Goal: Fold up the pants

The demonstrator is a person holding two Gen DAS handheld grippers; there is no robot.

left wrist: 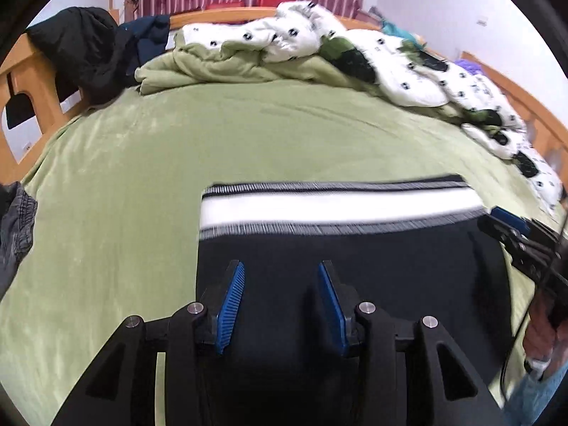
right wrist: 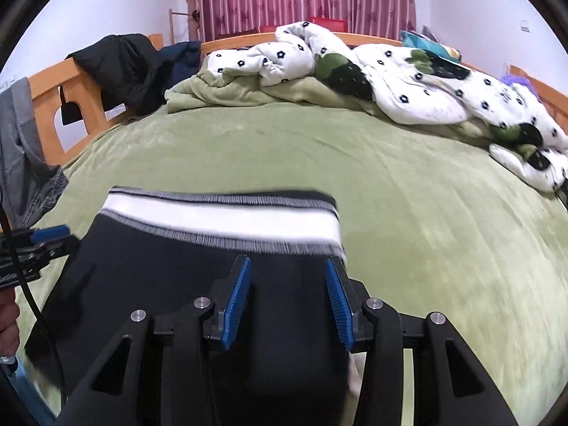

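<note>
Your left gripper (left wrist: 280,284) and right gripper (right wrist: 287,280) hover with fingers spread, pinching nothing, over the pants (left wrist: 355,266) at 6 o'clock on the bed (left wrist: 142,213). Probably between folds; next, grasp an edge.

— What can't I make out from my left wrist?
— Pants (left wrist: 355,266): near end hidden under my left gripper (left wrist: 281,273); waistband smeared by blur. Right gripper (left wrist: 511,227): cut off at the edge, fingertips unclear.

— And from my right wrist?
— Left gripper (right wrist: 49,238): cropped, only one blue pad shows. Grey cloth (right wrist: 25,163): runs out of frame, kind unclear.
</note>
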